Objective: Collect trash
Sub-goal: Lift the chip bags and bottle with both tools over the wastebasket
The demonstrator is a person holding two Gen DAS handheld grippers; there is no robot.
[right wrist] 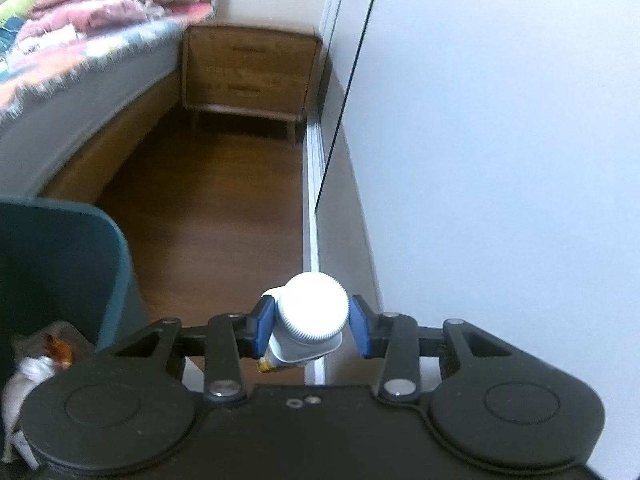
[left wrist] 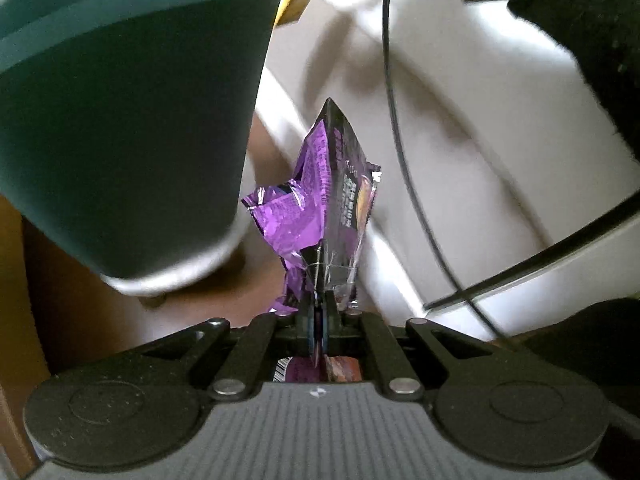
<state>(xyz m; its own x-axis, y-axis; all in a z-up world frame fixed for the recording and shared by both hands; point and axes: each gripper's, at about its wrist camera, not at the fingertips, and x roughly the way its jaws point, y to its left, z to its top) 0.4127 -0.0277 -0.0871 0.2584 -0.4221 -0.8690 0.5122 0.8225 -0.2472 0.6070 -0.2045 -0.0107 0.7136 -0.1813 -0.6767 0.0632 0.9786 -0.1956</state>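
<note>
Both loads are being carried to bin: left gripper (left wrist: 319,320) is pinching purple wrapper (left wrist: 320,200), right gripper (right wrist: 310,330) is clamping white-capped bottle (right wrist: 310,316); next, release over teal bin (right wrist: 60,264) at left.

A home bedroom. In the right wrist view, a bed (right wrist: 80,92) heaped with pink bedding (right wrist: 100,8) lies at ten o'clock, a wooden nightstand (right wrist: 248,76) with drawers stands at twelve, and brown wood flooring (right wrist: 216,208) runs beside a white wall (right wrist: 500,140) at three o'clock.

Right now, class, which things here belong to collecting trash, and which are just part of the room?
Belongs to the job:
purple wrapper
white-capped carton
teal bin

Just lying about:
bed
wooden nightstand
black cable
</note>
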